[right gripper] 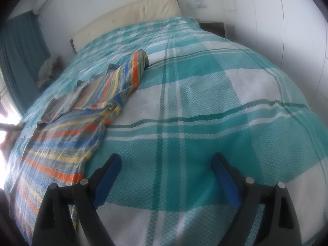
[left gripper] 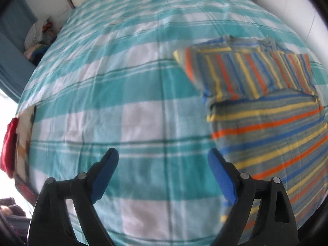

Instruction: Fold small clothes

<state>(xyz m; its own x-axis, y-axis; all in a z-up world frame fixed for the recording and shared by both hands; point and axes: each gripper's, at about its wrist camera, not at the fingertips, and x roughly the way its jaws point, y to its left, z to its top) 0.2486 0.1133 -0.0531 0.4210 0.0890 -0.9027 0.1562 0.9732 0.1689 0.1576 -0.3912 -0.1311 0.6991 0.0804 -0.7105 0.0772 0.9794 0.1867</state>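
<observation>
A small striped garment [left gripper: 266, 123] in grey, orange, blue and yellow lies on the teal-and-white checked bedspread [left gripper: 123, 82]. In the left wrist view it is to the right, its sleeve part folded across the top. My left gripper [left gripper: 163, 155] is open and empty over bare bedspread, just left of the garment. In the right wrist view the garment [right gripper: 82, 123] lies to the left, one sleeve stretching away toward the headboard. My right gripper [right gripper: 166, 160] is open and empty over the bedspread [right gripper: 205, 102], just right of the garment's lower edge.
A cream headboard [right gripper: 133, 12] stands at the far end of the bed. A pile of clothes [right gripper: 49, 69] sits at the bed's left side by a teal curtain [right gripper: 22, 61]. A dark nightstand [right gripper: 213, 27] and white wall are on the right. A red cloth [left gripper: 8, 149] hangs at the left.
</observation>
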